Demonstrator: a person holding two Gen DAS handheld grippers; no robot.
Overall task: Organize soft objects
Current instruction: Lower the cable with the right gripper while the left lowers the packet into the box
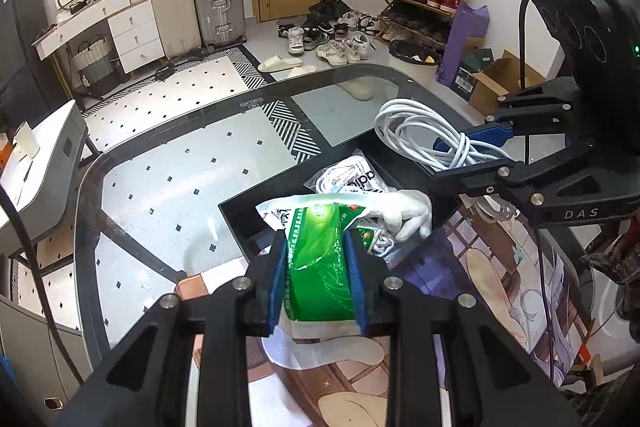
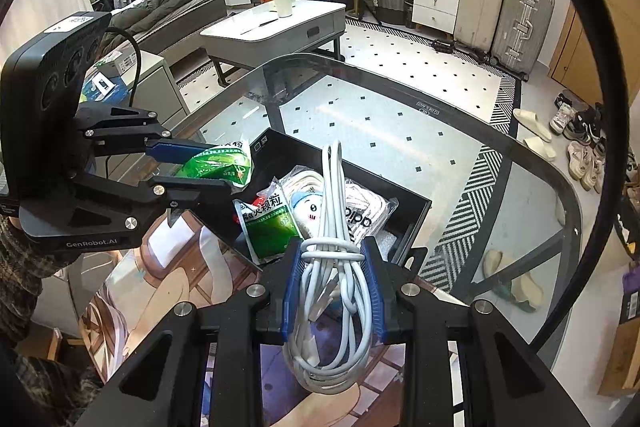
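Both hands are in the carrying step: each holds 1 soft thing over or near the black tray (image 2: 416, 211) on the glass desk (image 1: 168, 155), and I judge that placing is the next step.

The left gripper (image 1: 316, 247) has its fingers (image 1: 279, 279) closed narrow on a green pouch (image 1: 316, 267). The pads press both sides of the pouch, and its white top sticks out past the tips. In the right wrist view this pouch hangs above the left near corner of the tray, not touching it.

The right gripper (image 2: 331, 259) has its fingers (image 2: 290, 283) closed on a white cable (image 2: 332, 267), a coiled bundle tied around its middle. The loops stand up above the tips and the rest hangs below them. The bundle is over the near edge of the tray, toward its right side.

Inside the tray already lie another green pouch (image 2: 266, 223), a small white plush (image 2: 310, 207) and a clear bag (image 2: 366, 211) with white cord in it. They fill the middle, so free floor is only at the tray's ends.

The next move calls for lowering each thing into a free part of the tray and opening the fingers only when it rests there. The cable may spring open or catch on a pad at release, I think. The 2 grippers are close beside each other, so going 1 at a time seems safer.
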